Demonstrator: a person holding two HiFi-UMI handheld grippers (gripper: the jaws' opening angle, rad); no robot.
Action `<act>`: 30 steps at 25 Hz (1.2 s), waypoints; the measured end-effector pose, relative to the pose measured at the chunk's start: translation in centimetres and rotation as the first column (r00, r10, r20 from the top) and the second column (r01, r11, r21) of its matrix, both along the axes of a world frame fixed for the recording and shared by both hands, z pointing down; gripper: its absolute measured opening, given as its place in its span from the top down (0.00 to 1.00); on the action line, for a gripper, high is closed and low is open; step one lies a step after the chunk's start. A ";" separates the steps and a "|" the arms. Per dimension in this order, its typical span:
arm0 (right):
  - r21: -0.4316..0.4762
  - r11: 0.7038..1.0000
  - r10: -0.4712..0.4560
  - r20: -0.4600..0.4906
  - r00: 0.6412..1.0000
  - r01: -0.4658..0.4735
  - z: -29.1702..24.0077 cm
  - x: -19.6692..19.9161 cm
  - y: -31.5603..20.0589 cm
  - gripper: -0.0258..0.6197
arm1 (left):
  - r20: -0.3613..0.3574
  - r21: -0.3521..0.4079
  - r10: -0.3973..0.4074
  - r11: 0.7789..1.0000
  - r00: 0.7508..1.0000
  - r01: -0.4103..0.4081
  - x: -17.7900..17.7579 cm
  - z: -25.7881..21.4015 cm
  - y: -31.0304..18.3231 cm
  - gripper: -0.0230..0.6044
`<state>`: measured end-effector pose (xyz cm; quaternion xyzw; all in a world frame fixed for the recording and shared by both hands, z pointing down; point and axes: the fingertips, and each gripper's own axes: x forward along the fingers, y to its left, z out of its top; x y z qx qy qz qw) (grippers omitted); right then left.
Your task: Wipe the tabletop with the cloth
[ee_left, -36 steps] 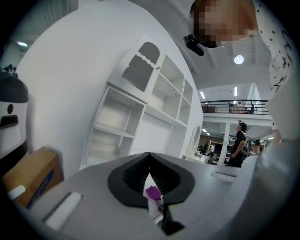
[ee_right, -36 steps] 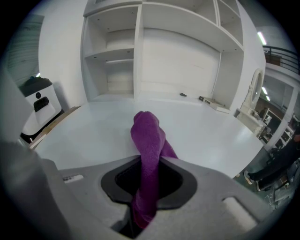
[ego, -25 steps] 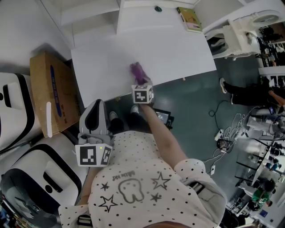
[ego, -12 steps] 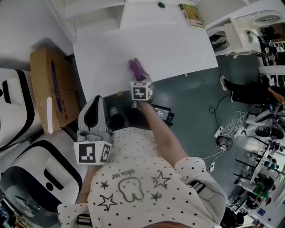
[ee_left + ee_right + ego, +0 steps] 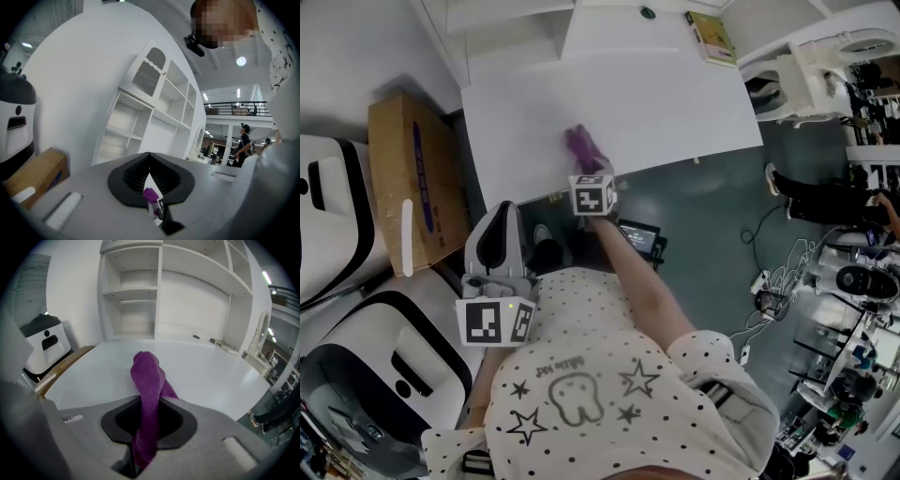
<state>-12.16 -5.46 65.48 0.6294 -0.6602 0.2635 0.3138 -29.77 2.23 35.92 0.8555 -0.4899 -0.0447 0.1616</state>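
Head view | right gripper [image 5: 586, 167] clamps cloth [image 5: 578, 143] on tabletop [image 5: 675, 103] | left gripper [image 5: 502, 216] closed | cardboard box [image 5: 403, 178] beside tabletop

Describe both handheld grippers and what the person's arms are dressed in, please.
The left gripper and right gripper each have a smooth light-grey shell around a black jaw recess. Each carries a white marker cube, one on the left and one on the right, printed with black square patterns. No cables show. The person wears a short white sleeve with black dots.
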 end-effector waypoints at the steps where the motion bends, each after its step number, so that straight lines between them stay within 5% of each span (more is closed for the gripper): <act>1: 0.000 1.000 -0.005 0.002 1.000 0.005 0.0 -0.2 0.0 0.87 | 0.000 0.000 -0.003 1.000 1.000 0.003 -0.1 0.0 0.1 0.97; 30: 0.009 0.996 -0.093 0.003 0.996 0.093 0.0 -6.2 1.2 0.87 | 0.014 0.008 -0.052 0.999 0.999 0.051 -2.1 -0.3 1.4 0.97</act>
